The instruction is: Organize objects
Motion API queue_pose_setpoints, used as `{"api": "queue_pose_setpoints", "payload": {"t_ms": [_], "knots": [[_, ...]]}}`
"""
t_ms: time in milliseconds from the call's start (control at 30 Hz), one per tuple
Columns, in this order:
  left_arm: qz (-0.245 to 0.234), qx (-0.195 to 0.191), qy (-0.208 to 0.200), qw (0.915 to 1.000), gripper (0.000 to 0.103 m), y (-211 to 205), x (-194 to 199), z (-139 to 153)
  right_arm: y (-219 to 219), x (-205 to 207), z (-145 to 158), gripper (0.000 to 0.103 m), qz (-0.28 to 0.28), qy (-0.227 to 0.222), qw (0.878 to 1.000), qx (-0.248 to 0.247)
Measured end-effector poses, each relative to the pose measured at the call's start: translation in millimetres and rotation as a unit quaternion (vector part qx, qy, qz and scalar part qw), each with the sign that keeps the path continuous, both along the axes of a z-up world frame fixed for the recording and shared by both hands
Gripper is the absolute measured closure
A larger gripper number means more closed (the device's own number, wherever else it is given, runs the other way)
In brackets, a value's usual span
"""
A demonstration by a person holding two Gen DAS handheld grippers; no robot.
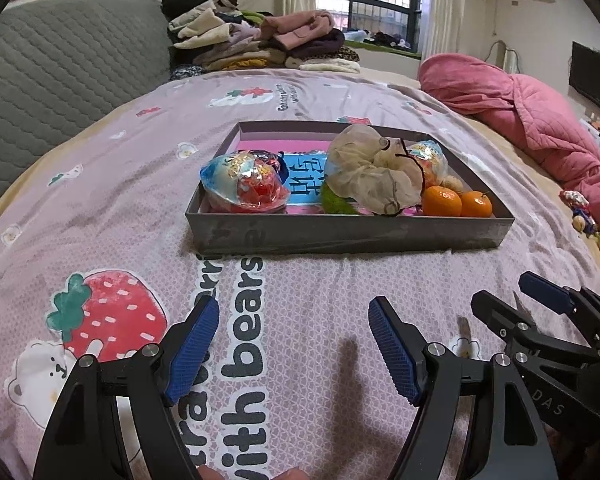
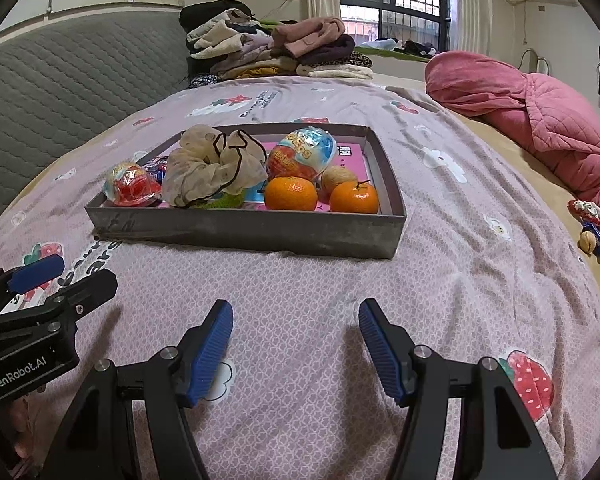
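Bed with pink strawberry-print quilt (image 1: 340, 300) | shallow grey cardboard tray (image 1: 340, 232) mid-frame | both tools wide, empty: left tool (image 1: 294, 344), right tool (image 2: 296, 344) | brown walnut (image 2: 338, 178) clear only in right view

Left gripper (image 1: 294, 344) agape, right gripper (image 2: 296, 346) agape, both empty

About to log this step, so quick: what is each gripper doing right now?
Left gripper: open, holding nothing.
Right gripper: open, holding nothing.
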State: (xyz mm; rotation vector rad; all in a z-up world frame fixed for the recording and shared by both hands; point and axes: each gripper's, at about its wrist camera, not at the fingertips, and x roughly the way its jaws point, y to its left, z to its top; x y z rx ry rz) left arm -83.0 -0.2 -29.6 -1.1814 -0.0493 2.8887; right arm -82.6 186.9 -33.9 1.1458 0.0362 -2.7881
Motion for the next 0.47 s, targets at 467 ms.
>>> {"api": "queue_pose_setpoints", "payload": {"t_ms": [467], "knots": [[-0.005,0.016,0.003,0.9999,0.025,-5.9,-0.1,1.1,-2.7,-1.2,-6.7,0.038,0.005,-0.009,1.000,0.007]]}}
